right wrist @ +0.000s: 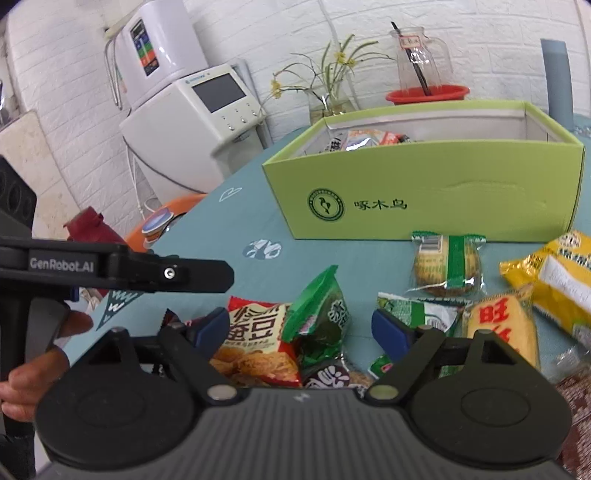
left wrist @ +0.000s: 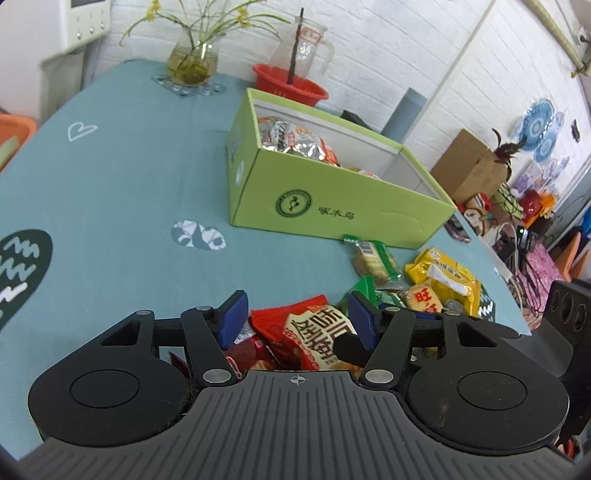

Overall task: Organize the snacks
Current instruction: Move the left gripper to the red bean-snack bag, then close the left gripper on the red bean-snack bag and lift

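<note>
Both tools, left (left wrist: 295, 321) and right (right wrist: 301, 332), spread above snack packets, seemingly untouching, on teal tablecloth (left wrist: 122, 192); white brick wall (right wrist: 258, 33)

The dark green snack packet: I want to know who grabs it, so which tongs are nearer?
Right. The right tongs straddle the dark green packet; the left tongs sit over the red packet beside it.

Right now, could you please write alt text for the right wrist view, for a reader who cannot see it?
The open right gripper hangs over a red snack bag and a green one on a teal table. Behind them stands a green box with snacks already inside; more packets lie to its right.
</note>
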Demonstrator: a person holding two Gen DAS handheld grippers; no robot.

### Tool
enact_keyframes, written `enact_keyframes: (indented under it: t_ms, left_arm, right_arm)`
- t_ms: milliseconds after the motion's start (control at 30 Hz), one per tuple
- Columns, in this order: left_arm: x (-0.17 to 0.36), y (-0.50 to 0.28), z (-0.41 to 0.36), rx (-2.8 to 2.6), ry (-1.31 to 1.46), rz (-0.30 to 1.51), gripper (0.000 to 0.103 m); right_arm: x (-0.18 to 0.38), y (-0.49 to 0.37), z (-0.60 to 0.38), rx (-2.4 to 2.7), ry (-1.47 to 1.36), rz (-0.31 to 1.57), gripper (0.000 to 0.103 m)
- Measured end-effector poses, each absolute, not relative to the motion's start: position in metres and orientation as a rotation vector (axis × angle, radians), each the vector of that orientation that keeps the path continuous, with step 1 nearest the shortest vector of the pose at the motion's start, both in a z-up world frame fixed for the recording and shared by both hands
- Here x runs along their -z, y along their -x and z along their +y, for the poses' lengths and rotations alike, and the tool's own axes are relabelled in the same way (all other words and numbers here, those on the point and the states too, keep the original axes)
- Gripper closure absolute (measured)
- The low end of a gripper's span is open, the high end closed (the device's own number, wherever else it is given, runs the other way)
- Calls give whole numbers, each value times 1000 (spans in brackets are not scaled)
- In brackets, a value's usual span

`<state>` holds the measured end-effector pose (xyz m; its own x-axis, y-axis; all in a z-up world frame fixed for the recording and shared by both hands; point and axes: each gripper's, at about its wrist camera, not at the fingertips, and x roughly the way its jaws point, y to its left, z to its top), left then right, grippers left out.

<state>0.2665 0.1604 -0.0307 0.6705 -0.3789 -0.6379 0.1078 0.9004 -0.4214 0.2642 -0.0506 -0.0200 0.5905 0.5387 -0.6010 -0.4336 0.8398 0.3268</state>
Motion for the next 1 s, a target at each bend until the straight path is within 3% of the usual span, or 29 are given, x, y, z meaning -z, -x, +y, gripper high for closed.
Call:
enact_keyframes:
  t_ms: [100,567,867,967,1000]
  left_arm:
    - [33,-260,156,306,365,795,63]
    - [57,-247,151,330,411,867,96]
    - [51,-195,136,339,353,878,97]
    - [55,-178,129,344,304,877,88]
    - [56,-176,128,323,288,875,77]
  right_arm:
    - [17,-248,-55,-561,-136,726,18]
    - [21,-220,-19,-662,-58,738,16]
    - [14,-170,-27,-736,-77,742,11]
    - [19,-160,-33,-742,-103,750,13]
    - [21,-160,-33,-722,-92,748,15]
